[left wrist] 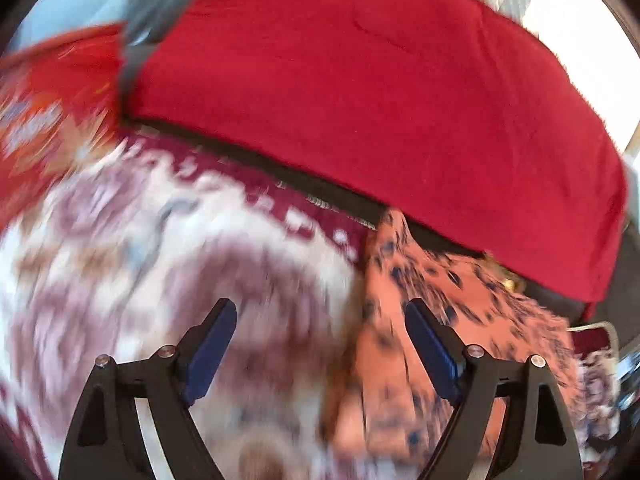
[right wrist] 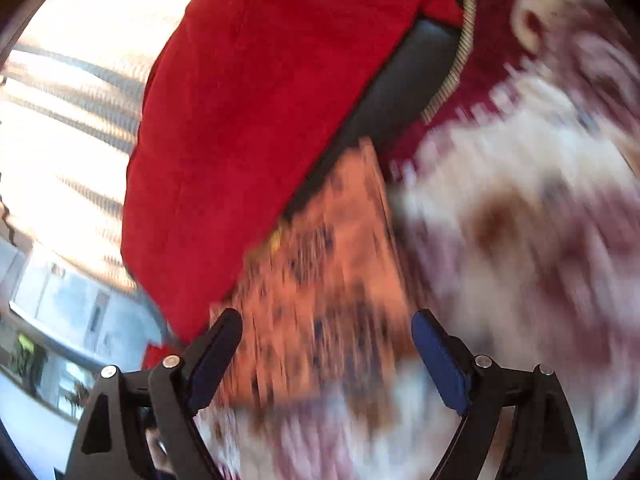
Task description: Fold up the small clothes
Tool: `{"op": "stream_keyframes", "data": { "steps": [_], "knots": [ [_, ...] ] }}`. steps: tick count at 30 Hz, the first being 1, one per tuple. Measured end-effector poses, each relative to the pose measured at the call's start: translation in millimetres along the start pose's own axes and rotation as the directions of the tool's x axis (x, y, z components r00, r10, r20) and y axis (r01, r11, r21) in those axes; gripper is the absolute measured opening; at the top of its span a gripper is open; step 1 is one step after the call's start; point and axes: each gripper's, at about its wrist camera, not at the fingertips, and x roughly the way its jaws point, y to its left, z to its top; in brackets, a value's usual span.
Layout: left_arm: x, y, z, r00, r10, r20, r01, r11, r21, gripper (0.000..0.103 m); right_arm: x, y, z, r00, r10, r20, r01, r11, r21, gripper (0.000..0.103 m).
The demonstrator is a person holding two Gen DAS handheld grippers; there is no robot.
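Left gripper [left wrist: 320,312] and right gripper [right wrist: 326,322]: jaws spread, nothing held.
The orange spotted garment [left wrist: 432,320] lies lower right on the patterned rug [left wrist: 140,260], below the red cushion [left wrist: 360,100]. Light, limp fabric; best taken at corners or hem.

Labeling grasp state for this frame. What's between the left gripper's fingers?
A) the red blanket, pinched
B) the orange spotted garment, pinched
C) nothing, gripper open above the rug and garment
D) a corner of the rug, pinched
C: the left gripper stands wide open with nothing between its pads; the orange garment lies on the rug below, and the red blanket sits further off.
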Motion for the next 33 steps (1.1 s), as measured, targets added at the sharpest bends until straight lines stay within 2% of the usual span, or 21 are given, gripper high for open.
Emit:
{"op": "stream_keyframes", "data": {
  "steps": [2, 5, 7, 9, 10, 11, 12, 13, 14, 17, 20, 23, 24, 25, 26, 27, 28, 29, 30, 31, 33],
  "knots": [
    [-8, -1, -31, 0.995, -0.087, -0.052, 0.085, 0.996, -0.039, 0.086, -1, -12, -27, 1.0, -0.004, -0.015, 0.005, 0.997, 0.079, 0.089],
    [12, -23, -55, 0.989, -0.11, -0.099, 0.105, 0.993, -0.051, 0.087, 21, -13, -37, 1.0, 0.002, -0.029, 0.003, 0.99, 0.144, 0.089],
    [36, -37, -55, 0.993, -0.027, -0.118, 0.021, 0.998, -0.058, 0.087, 37, -2, -27, 1.0, -0.001, -0.007, 0.002, 0.988, 0.152, 0.089],
    [60, -43, -48, 0.986, 0.045, -0.16, -0.062, 0.993, -0.103, 0.086, 52, 5, -13, 0.998, -0.045, 0.047, 0.034, 0.976, 0.216, 0.089],
    [67, -41, -46, 0.985, 0.053, -0.165, -0.079, 0.985, -0.155, 0.077, 60, 5, -8, 0.997, -0.067, 0.05, 0.054, 0.973, 0.224, 0.087],
    [72, -39, -42, 0.982, 0.052, -0.181, -0.087, 0.977, -0.195, 0.057, 67, 2, -6, 0.996, -0.086, 0.037, 0.074, 0.965, 0.25, 0.067],
    [79, -40, -37, 0.973, 0.02, -0.228, -0.067, 0.977, -0.203, 0.021, 76, -1, -1, 0.994, -0.112, 0.006, 0.105, 0.949, 0.297, 0.026],
    [77, -44, -28, 0.966, 0.02, -0.259, -0.073, 0.977, -0.199, 0.02, 79, -1, 3, 0.995, -0.094, -0.018, 0.094, 0.943, 0.32, 0.013],
    [68, -49, -20, 0.97, 0.024, -0.242, -0.07, 0.98, -0.184, 0.019, 75, 7, 9, 0.995, -0.1, -0.022, 0.102, 0.943, 0.316, 0.013],
    [9, -69, 5, 0.993, -0.005, -0.116, -0.005, 0.996, -0.089, 0.018, 35, 64, 26, 0.997, -0.075, 0.034, 0.069, 0.988, 0.138, 0.01],
    [-38, -74, 5, 0.998, -0.033, -0.047, 0.03, 0.998, -0.057, 0.018, -18, 107, 27, 0.995, -0.037, 0.088, 0.036, 0.999, 0.015, 0.01],
    [-67, -62, -19, 0.997, -0.065, -0.043, 0.062, 0.996, -0.064, 0.02, -59, 102, -5, 0.996, -0.027, 0.089, 0.029, 0.999, -0.018, 0.01],
    [-67, -54, -38, 0.996, -0.057, -0.063, 0.054, 0.997, -0.046, 0.026, -59, 96, -16, 0.996, -0.033, 0.078, 0.034, 0.999, -0.019, 0.014],
    [-60, -48, -52, 0.996, -0.044, -0.078, 0.042, 0.999, -0.028, 0.036, -62, 82, -29, 0.997, -0.044, 0.062, 0.045, 0.999, -0.022, 0.015],
    [-48, -38, -72, 0.994, -0.001, -0.108, 0.001, 1.0, 0.002, 0.046, -59, 63, -45, 0.997, -0.076, 0.033, 0.077, 0.997, -0.031, 0.032],
    [-36, -24, -89, 0.987, 0.056, -0.151, -0.052, 0.998, 0.03, 0.057, -54, 36, -62, 0.99, -0.14, -0.015, 0.14, 0.99, -0.018, 0.067],
    [-24, -7, -106, 0.97, 0.12, -0.211, -0.113, 0.993, 0.047, 0.057, -53, 12, -76, 0.982, -0.181, -0.055, 0.183, 0.983, 0.025, 0.075],
    [-20, 18, -119, 0.953, 0.131, -0.272, -0.131, 0.991, 0.017, 0.057, -57, -13, -90, 0.978, -0.192, -0.078, 0.199, 0.976, 0.085, 0.074],
    [-28, 28, -121, 0.967, 0.067, -0.246, -0.075, 0.997, -0.022, 0.055, -72, -36, -104, 0.988, -0.142, -0.063, 0.15, 0.979, 0.139, 0.071],
    [-42, 39, -119, 0.975, 0.055, -0.213, -0.067, 0.997, -0.049, 0.055, -86, -44, -111, 0.992, -0.12, -0.037, 0.125, 0.98, 0.155, 0.071],
    [-64, 49, -110, 0.973, 0.163, -0.164, -0.169, 0.985, -0.024, 0.054, -117, -52, -116, 0.984, -0.175, 0.017, 0.17, 0.973, 0.158, 0.074]
  ]
}}
